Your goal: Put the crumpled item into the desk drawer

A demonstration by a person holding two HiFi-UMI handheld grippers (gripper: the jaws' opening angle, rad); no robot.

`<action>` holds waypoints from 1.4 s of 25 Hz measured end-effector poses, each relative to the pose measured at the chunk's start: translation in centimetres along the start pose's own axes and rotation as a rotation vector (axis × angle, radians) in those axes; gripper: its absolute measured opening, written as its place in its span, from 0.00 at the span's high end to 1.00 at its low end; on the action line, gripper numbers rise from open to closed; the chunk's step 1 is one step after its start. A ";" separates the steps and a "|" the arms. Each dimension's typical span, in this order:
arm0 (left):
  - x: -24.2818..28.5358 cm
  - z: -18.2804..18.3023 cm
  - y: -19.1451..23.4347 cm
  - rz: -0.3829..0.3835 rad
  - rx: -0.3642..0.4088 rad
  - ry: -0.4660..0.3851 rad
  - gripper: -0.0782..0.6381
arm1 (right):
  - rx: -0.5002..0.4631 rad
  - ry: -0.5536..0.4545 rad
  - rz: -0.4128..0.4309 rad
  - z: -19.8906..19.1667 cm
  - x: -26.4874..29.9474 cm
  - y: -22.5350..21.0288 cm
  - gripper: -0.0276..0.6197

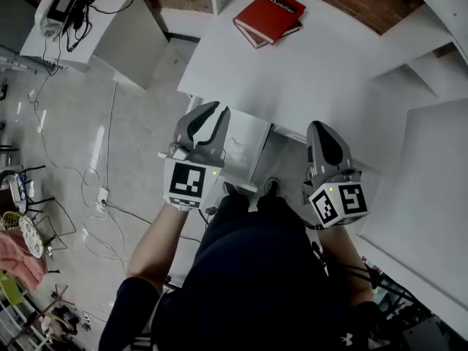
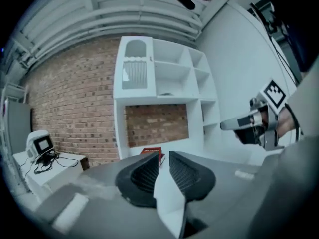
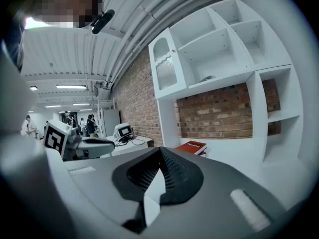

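Both grippers are held up side by side in front of the white desk (image 1: 329, 72). My left gripper (image 1: 214, 114) is open: its dark ribbed pads (image 2: 147, 171) stand a narrow gap apart, and only the desk shows between them. It also appears in the right gripper view (image 3: 94, 146). My right gripper (image 1: 322, 131) is shut and empty, its pads (image 3: 172, 166) meeting at the tip. A white drawer-like box (image 1: 245, 143) juts out below the desk edge between the grippers, and a faint creased shape lies on it. I cannot make out a crumpled item for sure.
A red book (image 1: 269, 17) lies at the back of the desk. Above the desk a white shelf unit (image 2: 164, 78) stands against a brick wall. A side table with a small screen device (image 1: 62, 6) stands at the left, and cables (image 1: 95, 196) trail over the floor. The person's shoes (image 1: 252, 190) are near the desk.
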State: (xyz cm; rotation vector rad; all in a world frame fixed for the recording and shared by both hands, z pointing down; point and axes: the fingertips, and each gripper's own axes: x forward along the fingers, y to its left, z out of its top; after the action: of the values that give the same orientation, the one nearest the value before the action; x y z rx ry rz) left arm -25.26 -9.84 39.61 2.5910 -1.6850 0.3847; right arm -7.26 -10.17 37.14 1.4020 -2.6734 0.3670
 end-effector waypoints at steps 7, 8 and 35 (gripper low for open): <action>-4.7 7.2 0.9 0.151 -0.174 -0.162 0.81 | -0.043 -0.080 0.112 4.1 0.7 2.1 0.95; -5.1 7.8 0.9 0.168 -0.163 -0.174 0.81 | -0.052 -0.094 0.127 4.4 0.8 2.3 0.95; -7.5 14.9 -1.1 0.292 -0.160 -0.271 0.84 | -0.236 -0.322 0.191 13.1 -3.3 1.2 0.95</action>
State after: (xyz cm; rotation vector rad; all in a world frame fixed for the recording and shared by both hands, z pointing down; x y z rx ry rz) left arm -24.29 -4.93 23.68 2.3731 -2.0910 -0.1017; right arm -6.06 -10.32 23.66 1.2304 -2.9913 -0.1755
